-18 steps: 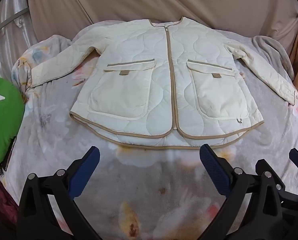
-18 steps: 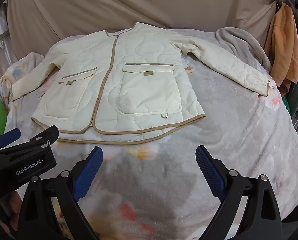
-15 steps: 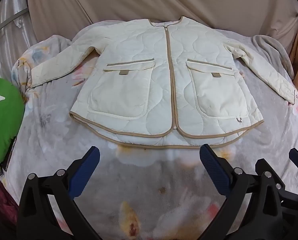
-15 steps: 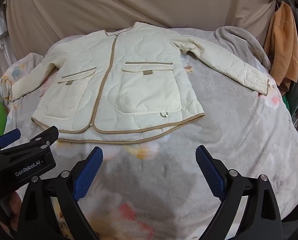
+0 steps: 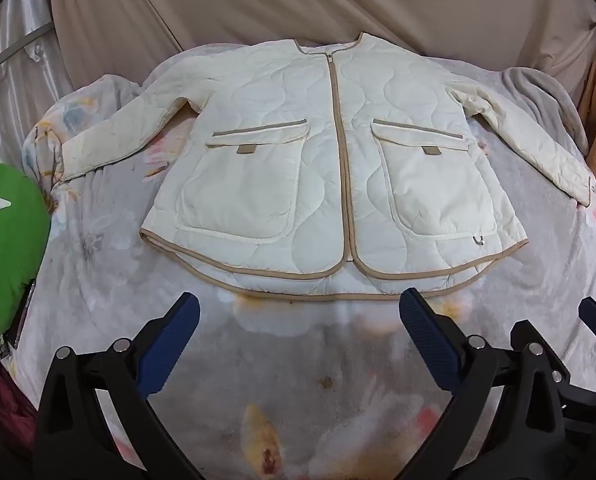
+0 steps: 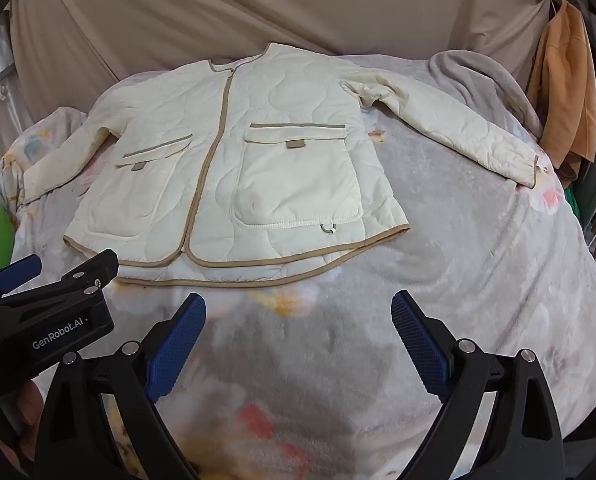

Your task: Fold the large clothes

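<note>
Two black handheld grippers with blue ribbed pads hang side by side over the near edge of a grey floral fleece blanket, neither touching anything: the left gripper has its jaws spread wide and bare, and the right gripper, just to the left one's right, is equally wide and holds nothing. Ahead of both, beyond a strip of bare blanket, a cream quilted jacket with tan trim and two flap pockets lies flat, front up, zipped, hem nearest the fingers, sleeves spread outward. Left of the left gripper sits a green cushion. Farther off hangs a beige cloth backdrop, with an orange garment at far right.
</note>
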`<state>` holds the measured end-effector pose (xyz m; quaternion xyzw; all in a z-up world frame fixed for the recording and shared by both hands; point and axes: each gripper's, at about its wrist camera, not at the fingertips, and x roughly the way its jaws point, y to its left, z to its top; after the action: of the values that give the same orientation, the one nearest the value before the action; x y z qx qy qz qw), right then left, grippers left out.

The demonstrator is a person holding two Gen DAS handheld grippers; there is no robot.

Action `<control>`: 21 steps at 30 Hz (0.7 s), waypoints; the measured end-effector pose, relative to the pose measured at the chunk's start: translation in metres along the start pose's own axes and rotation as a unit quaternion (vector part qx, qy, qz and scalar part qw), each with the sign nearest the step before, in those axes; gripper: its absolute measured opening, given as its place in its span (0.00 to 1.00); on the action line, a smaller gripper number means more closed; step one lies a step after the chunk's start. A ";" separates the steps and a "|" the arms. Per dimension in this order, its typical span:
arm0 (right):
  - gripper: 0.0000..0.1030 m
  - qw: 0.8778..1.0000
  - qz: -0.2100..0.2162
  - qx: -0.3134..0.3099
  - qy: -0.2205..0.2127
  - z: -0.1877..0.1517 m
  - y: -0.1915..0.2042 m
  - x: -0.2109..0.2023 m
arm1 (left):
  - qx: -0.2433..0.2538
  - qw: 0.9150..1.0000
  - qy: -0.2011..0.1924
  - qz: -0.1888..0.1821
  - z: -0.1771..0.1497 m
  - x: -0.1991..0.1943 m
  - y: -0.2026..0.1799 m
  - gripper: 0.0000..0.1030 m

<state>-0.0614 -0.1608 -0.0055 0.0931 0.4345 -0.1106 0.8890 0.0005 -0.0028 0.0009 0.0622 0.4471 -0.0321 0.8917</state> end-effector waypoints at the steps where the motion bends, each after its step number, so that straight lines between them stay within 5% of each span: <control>1: 0.89 1.000 0.000 0.000 0.000 0.001 0.001 0.000 | 0.000 1.000 0.000 0.000 0.000 0.000 0.000 0.95; 21: 0.89 1.000 -0.001 0.004 0.003 0.006 -0.003 0.000 | 0.002 1.000 0.001 0.004 0.003 0.001 0.000 0.95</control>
<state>-0.0577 -0.1650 -0.0025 0.0966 0.4366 -0.1133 0.8872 0.0033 -0.0036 0.0014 0.0653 0.4480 -0.0295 0.8912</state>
